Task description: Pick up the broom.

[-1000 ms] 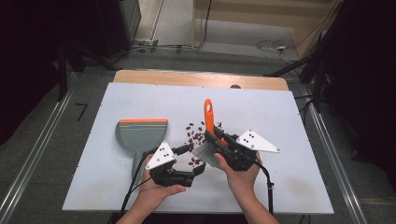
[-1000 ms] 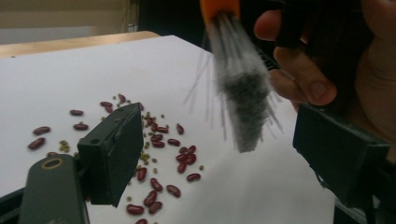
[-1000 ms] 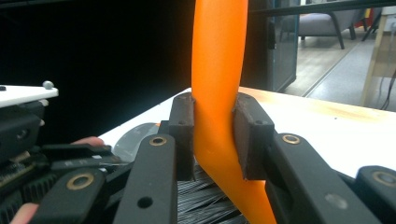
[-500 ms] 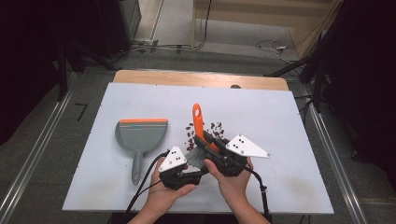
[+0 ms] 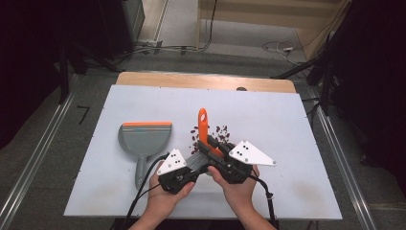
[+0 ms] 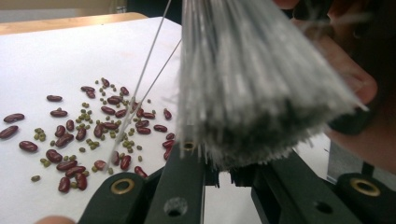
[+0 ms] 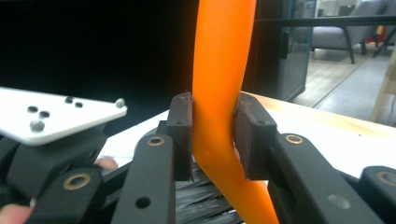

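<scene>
A brush with an orange handle (image 5: 202, 124) (image 7: 219, 93) and grey bristles (image 6: 252, 84) is held just above the table between both grippers. My right gripper (image 5: 210, 151) (image 7: 215, 135) is shut on the handle. Its jaws have just opened a touch, and both pads still press the orange plastic. My left gripper (image 5: 194, 165) (image 6: 219, 163) has just been closing, and its jaws now pinch the bristle tips. Red beans and small green beans (image 5: 213, 136) (image 6: 93, 130) lie scattered on the white table (image 5: 287, 120) by the brush. A grey dustpan with an orange lip (image 5: 143, 139) rests to the left.
A person's hand (image 6: 355, 84) on the right gripper fills the right side of the left gripper view. The left gripper's white plate (image 7: 56, 116) sits close beside the right jaws. Cables (image 5: 143, 191) trail off the table's near edge. A wooden strip (image 5: 201, 81) borders the far edge.
The brush handle has swung a little to the left and nearer the person. The left gripper has shifted slightly right, off the dustpan's handle, and closed on the bristles.
</scene>
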